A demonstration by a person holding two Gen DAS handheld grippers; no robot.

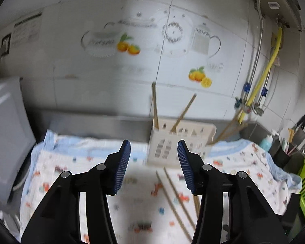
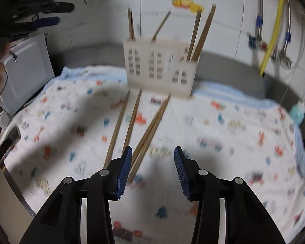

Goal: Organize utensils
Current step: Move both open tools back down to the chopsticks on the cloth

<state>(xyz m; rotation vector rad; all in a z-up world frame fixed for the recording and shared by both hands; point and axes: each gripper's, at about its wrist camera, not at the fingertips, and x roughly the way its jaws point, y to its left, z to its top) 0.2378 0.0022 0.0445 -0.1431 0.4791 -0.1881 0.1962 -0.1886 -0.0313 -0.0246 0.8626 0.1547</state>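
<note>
Right wrist view: patterned cloth point(image 2: 223, 126) covers the counter; white slotted holder point(image 2: 158, 67) stands at its far edge, several chopsticks upright inside. Four loose chopsticks point(image 2: 144, 138) lie on the cloth, long axes running from the holder's foot back toward me, near ends just left of my right gripper point(image 2: 152, 170), jaws apart, empty. Left gripper point(image 1: 153, 166) also apart, empty; there the sticks lie lower right, partly hidden. Judgement: right is nearer; shift left, close across the axis.

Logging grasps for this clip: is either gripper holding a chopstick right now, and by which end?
Neither. The left gripper and right gripper are both open and empty; the loose chopsticks lie on the cloth.
</note>
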